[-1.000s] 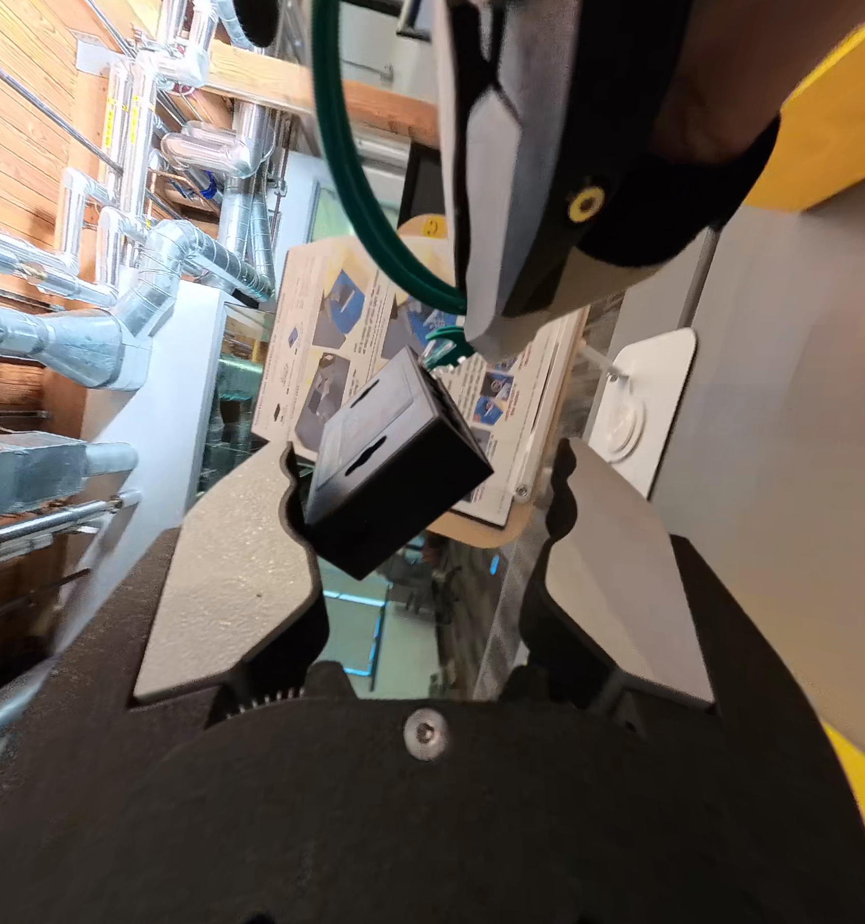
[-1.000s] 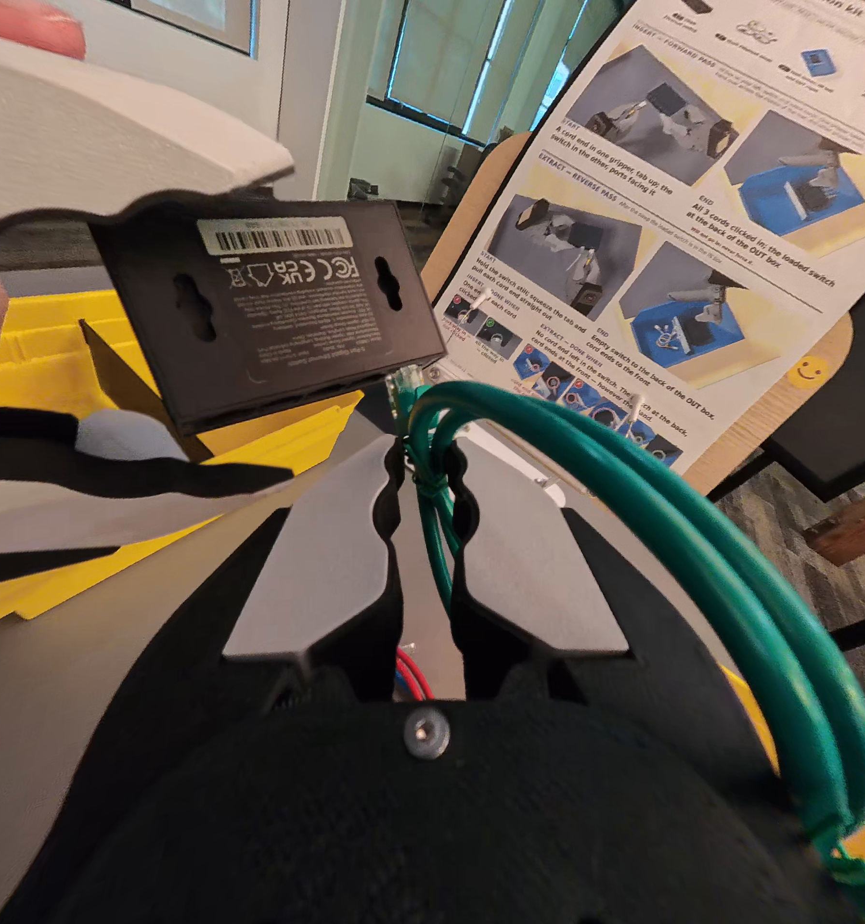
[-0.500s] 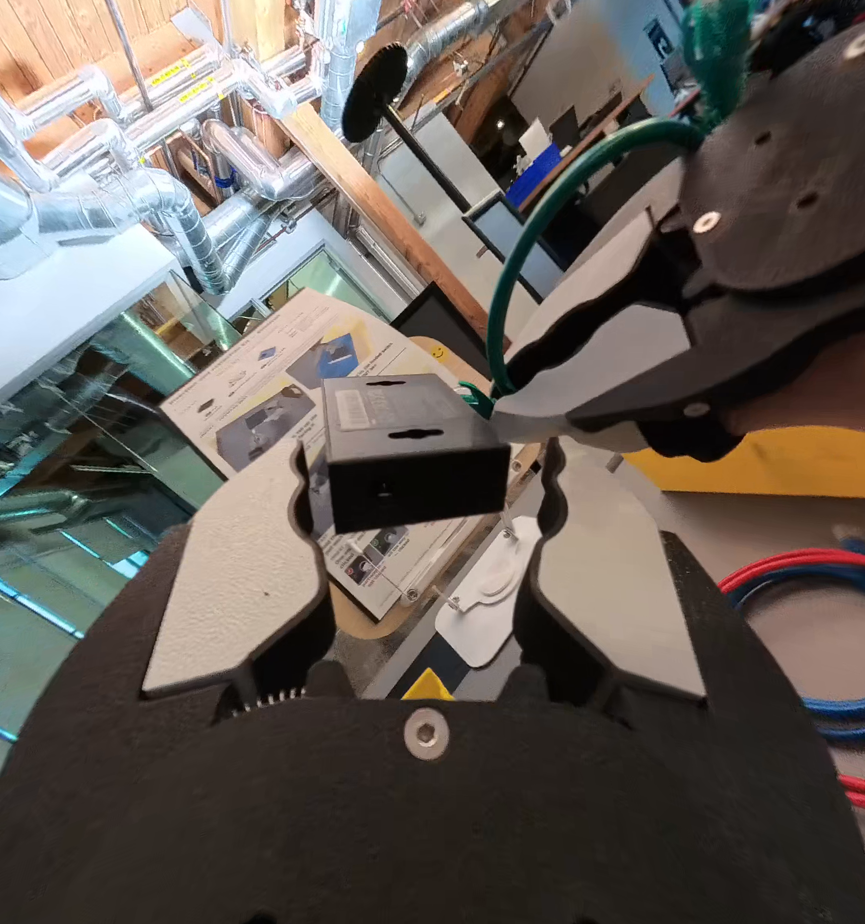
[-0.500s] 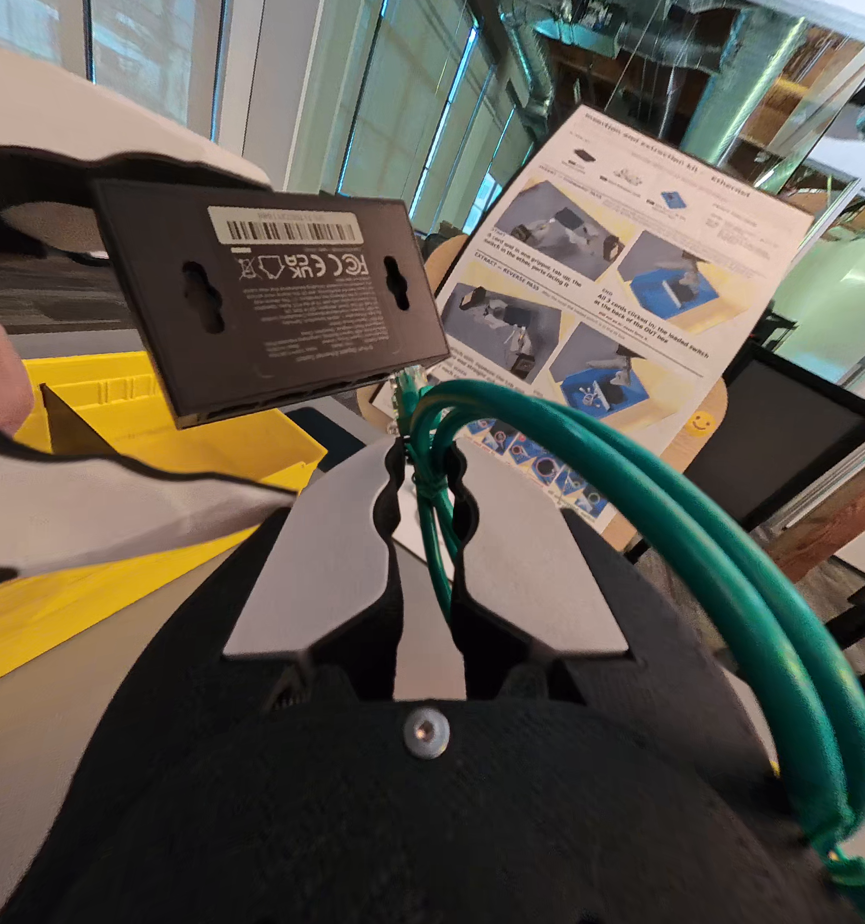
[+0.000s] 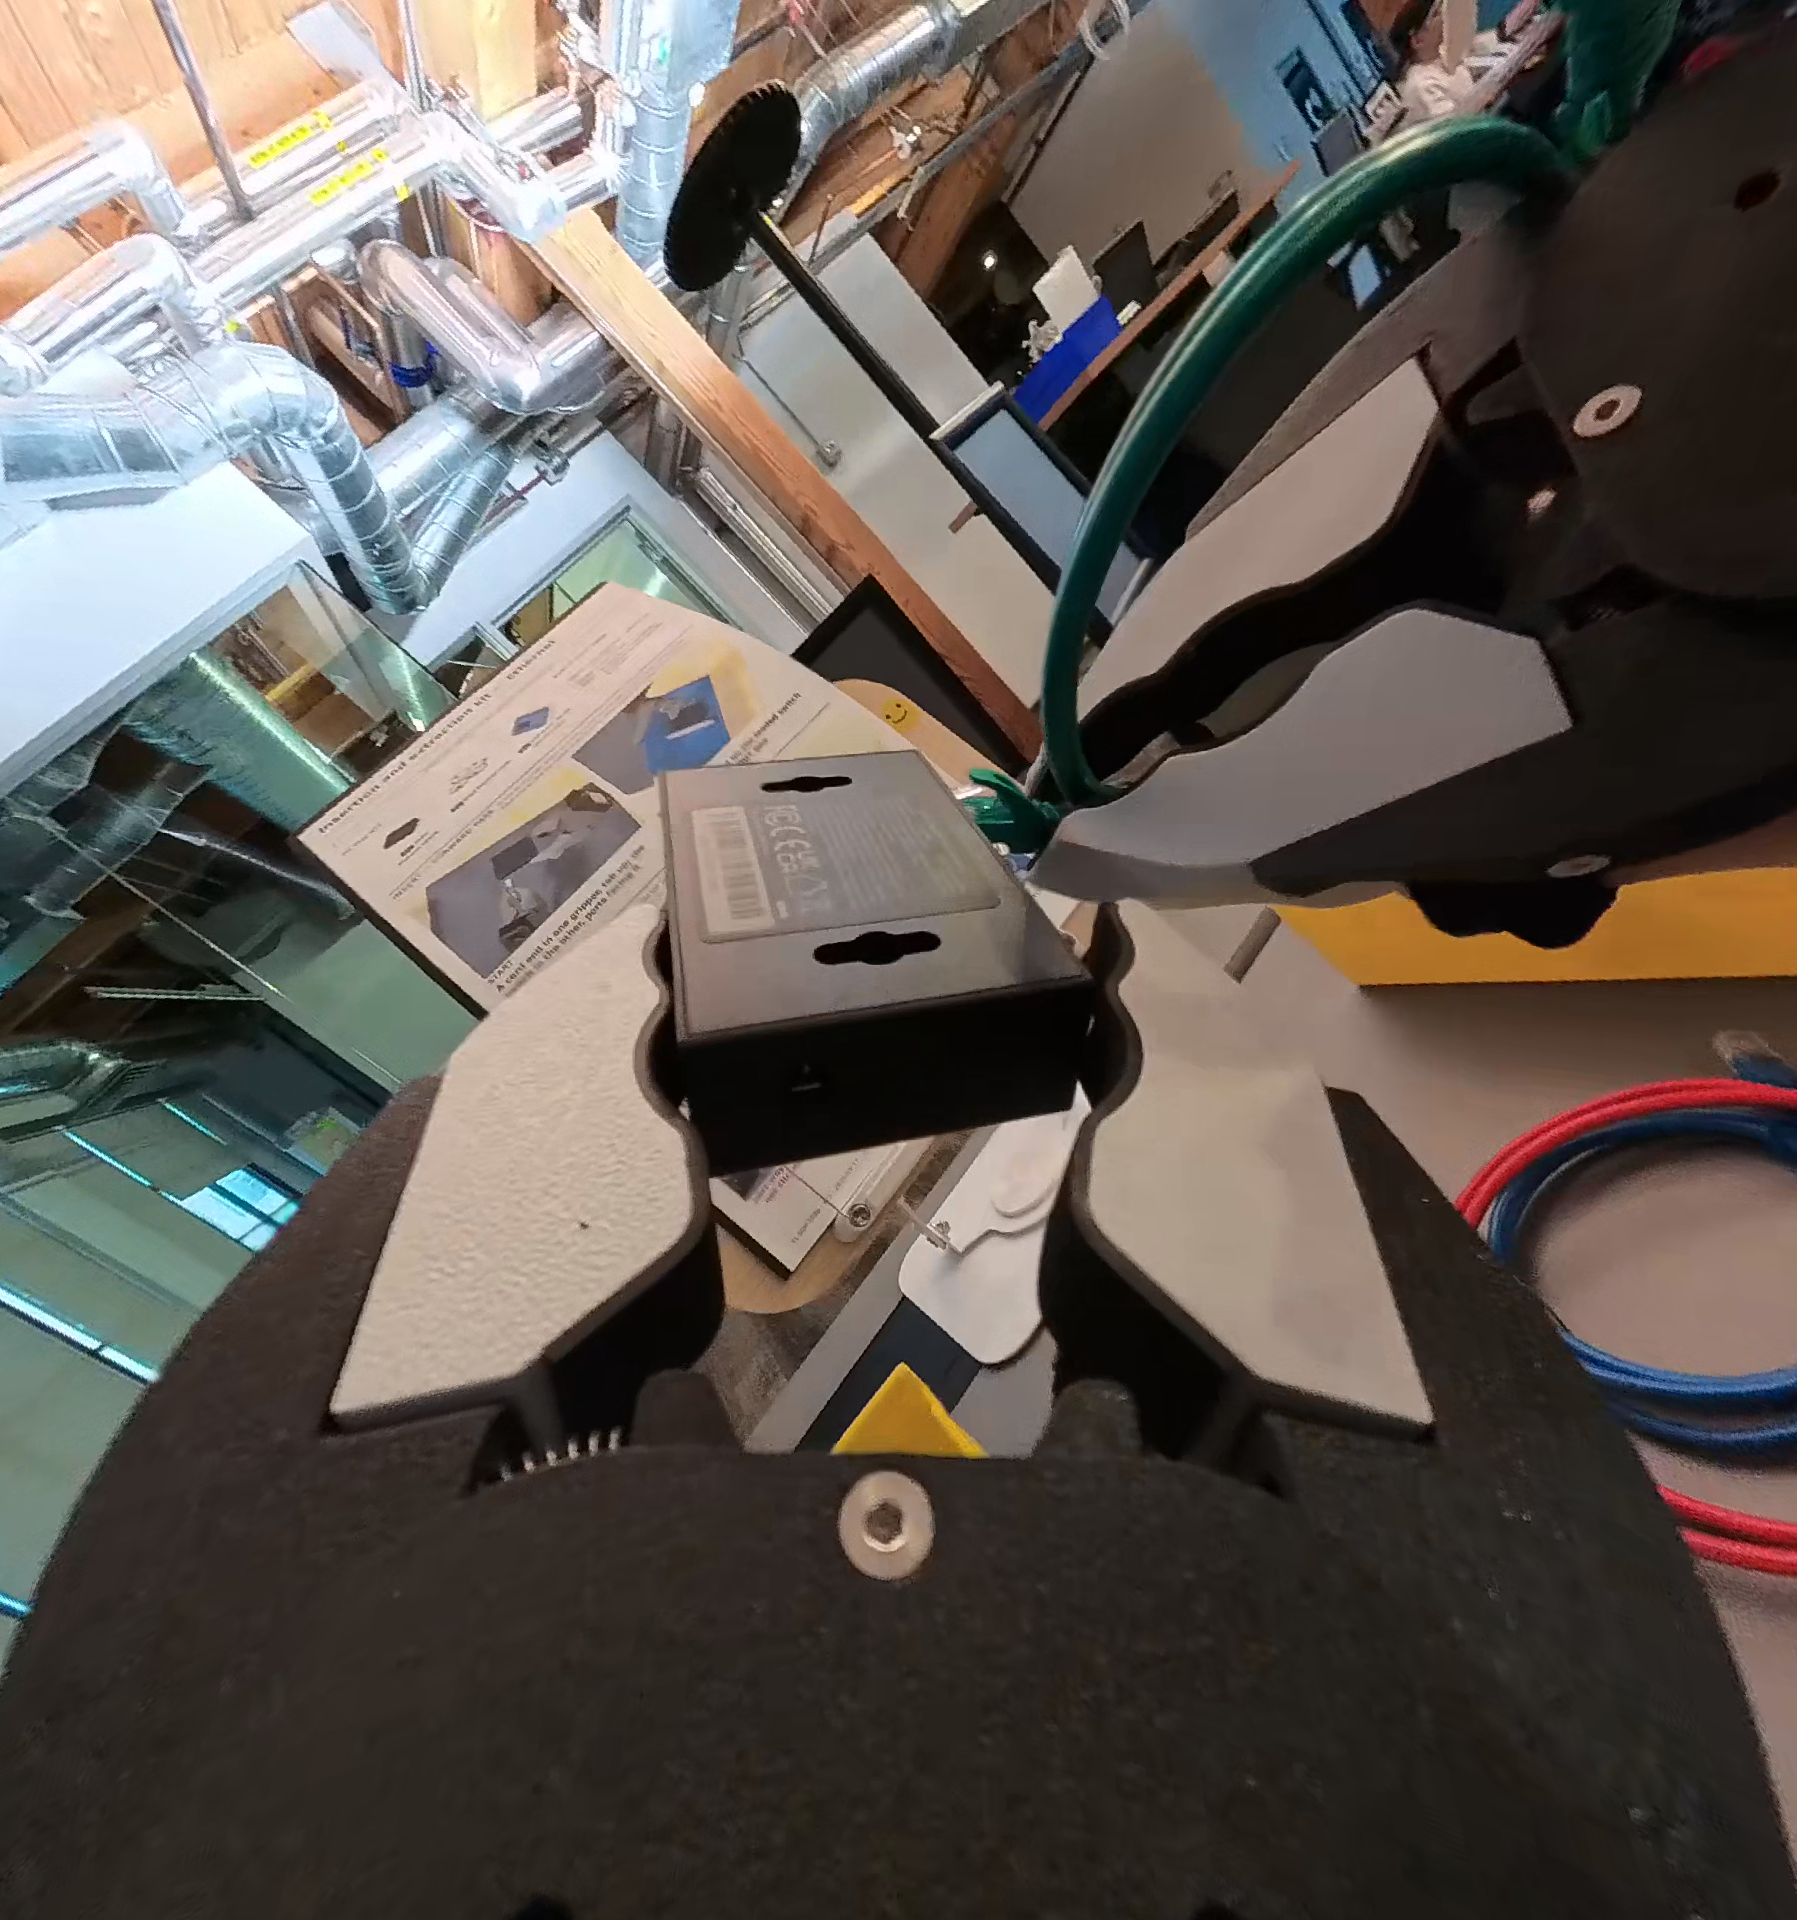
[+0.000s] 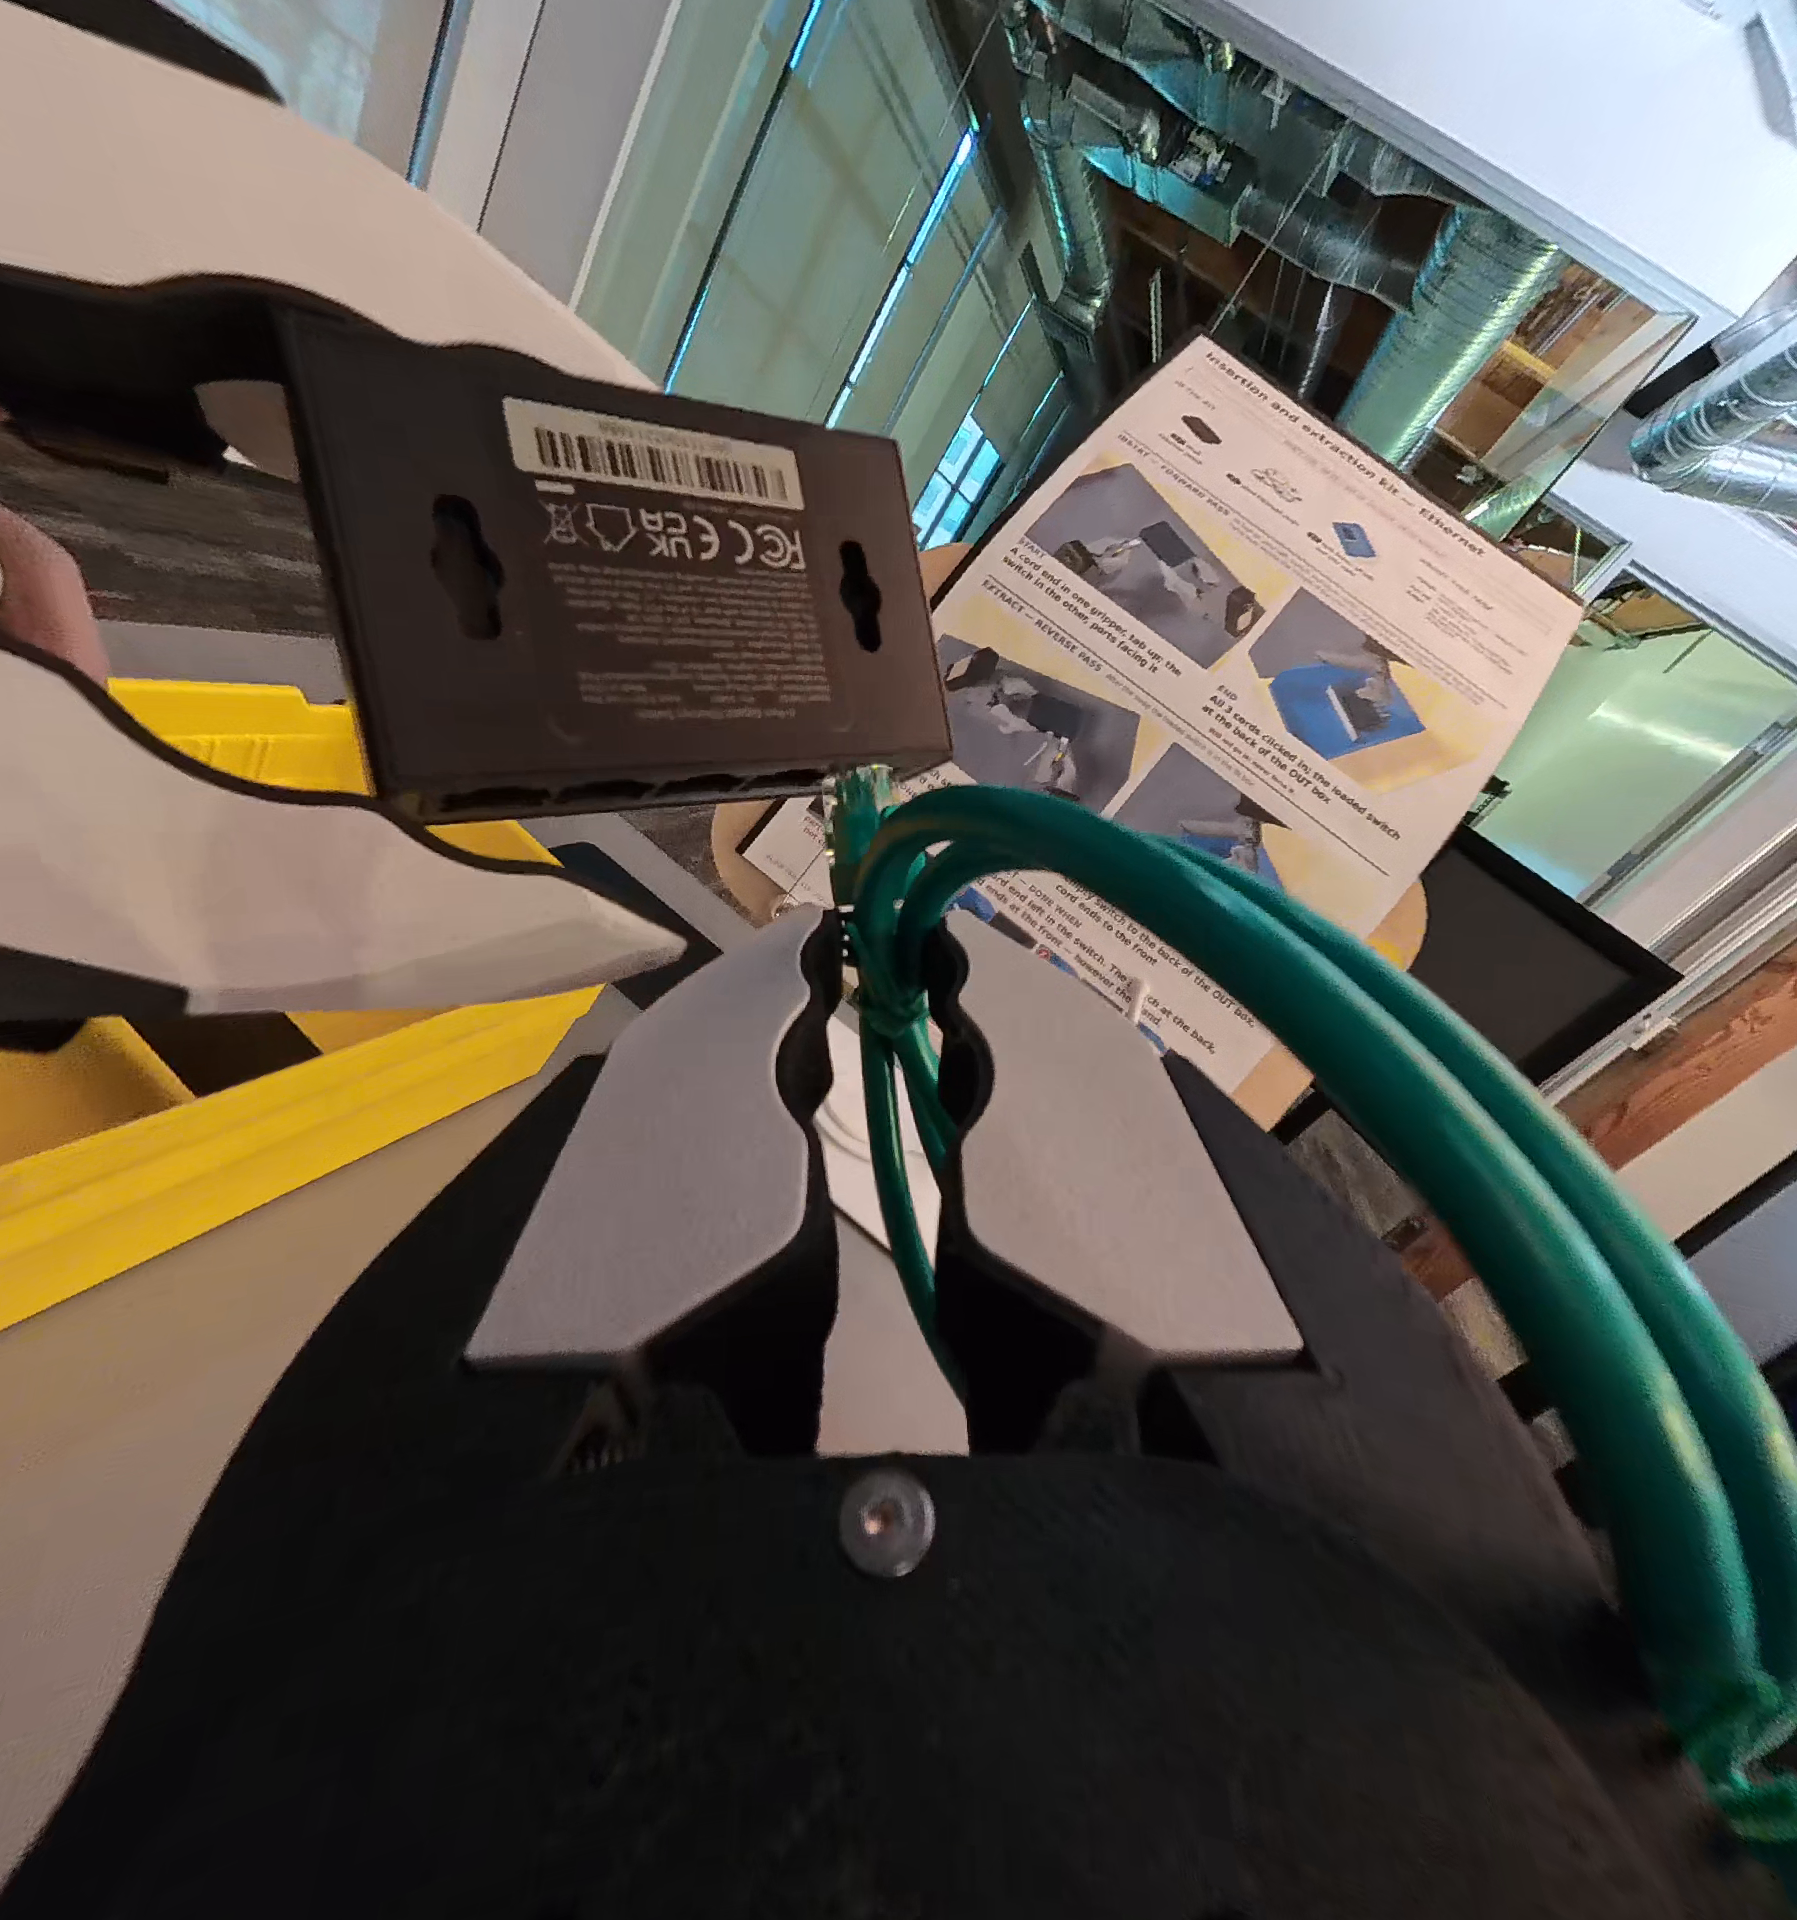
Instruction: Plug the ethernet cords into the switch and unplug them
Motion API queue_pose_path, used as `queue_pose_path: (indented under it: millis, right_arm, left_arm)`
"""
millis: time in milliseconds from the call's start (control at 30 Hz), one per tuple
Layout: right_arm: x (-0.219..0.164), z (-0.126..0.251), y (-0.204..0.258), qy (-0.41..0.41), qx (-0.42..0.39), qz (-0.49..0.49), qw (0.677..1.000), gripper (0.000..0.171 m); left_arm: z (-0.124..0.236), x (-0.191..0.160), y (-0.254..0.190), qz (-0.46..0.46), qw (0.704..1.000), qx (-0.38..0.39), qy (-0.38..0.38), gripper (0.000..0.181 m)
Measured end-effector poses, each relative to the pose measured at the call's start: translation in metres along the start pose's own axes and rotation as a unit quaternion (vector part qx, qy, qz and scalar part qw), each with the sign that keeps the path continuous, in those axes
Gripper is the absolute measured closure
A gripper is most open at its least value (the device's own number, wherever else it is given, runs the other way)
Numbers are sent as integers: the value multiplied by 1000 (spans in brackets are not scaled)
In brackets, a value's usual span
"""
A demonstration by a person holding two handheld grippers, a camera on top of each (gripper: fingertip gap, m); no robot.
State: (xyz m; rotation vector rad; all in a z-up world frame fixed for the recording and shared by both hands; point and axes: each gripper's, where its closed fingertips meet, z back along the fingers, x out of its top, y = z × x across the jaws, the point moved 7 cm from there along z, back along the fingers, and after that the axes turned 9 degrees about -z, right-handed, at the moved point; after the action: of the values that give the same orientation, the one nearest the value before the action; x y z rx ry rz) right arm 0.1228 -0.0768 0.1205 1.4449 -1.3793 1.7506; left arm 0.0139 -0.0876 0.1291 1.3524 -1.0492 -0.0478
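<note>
Left jaws clamp the switch (image 5: 878, 951); right jaws pinch the green cord (image 6: 1289, 997), plug seemingly touching a port.

Switch (image 6: 613, 613): matte black casing, white barcode sticker with black bars, pale grey printed marks. Ethernet cord (image 6: 1393, 1091) in the right gripper (image 6: 878, 966) — solid green, plug translucent green. Both grippers, left (image 5: 878, 997) included: black textured bodies, light grey fingers. On the grey table (image 5: 1652, 997), right side — one red cord (image 5: 1600, 1117) and one blue cord (image 5: 1725, 1382), coiled together. Bin (image 6: 250, 1091): bright yellow. Instruction sheet (image 6: 1289, 644), far: white with yellow, grey and blue panels.
</note>
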Motion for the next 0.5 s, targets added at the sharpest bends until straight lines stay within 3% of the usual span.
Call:
queue_pose_path:
  millis: [500]
  right_arm:
    - [-2, -1, 6, 12, 13, -20, 1000, 157]
  left_arm:
    - [1, -8, 2, 62, 997, -43, -14, 106]
